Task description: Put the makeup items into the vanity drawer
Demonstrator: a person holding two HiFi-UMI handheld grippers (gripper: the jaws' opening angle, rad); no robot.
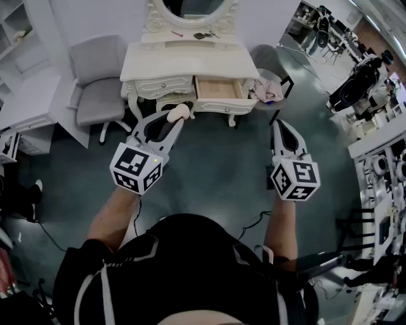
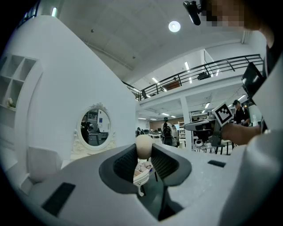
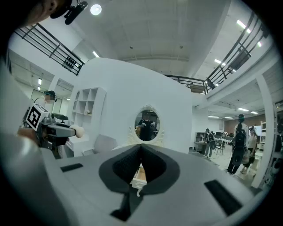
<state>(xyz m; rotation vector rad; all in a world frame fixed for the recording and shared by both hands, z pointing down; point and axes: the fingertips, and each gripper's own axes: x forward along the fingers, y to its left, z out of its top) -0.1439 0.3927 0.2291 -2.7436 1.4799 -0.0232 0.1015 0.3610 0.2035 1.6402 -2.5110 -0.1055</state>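
Note:
A beige egg-shaped makeup sponge (image 1: 180,112) sits between the tips of my left gripper (image 1: 175,119), which is shut on it; the sponge (image 2: 143,145) fills the gap at the jaw tips in the left gripper view. I hold it in the air in front of the white vanity (image 1: 190,62), whose right drawer (image 1: 219,89) stands pulled open and looks empty. My right gripper (image 1: 280,124) hovers to the right over the floor, shut with nothing in it; its jaw tips meet in the right gripper view (image 3: 141,148). A pink stick (image 1: 177,33) and a dark item (image 1: 204,35) lie on the vanity's upper shelf.
A grey chair (image 1: 98,86) stands left of the vanity. Another chair with a cloth (image 1: 269,89) on it stands at the right. An oval mirror (image 1: 192,7) tops the vanity. Shelving (image 1: 380,165) lines the right side. People stand far behind.

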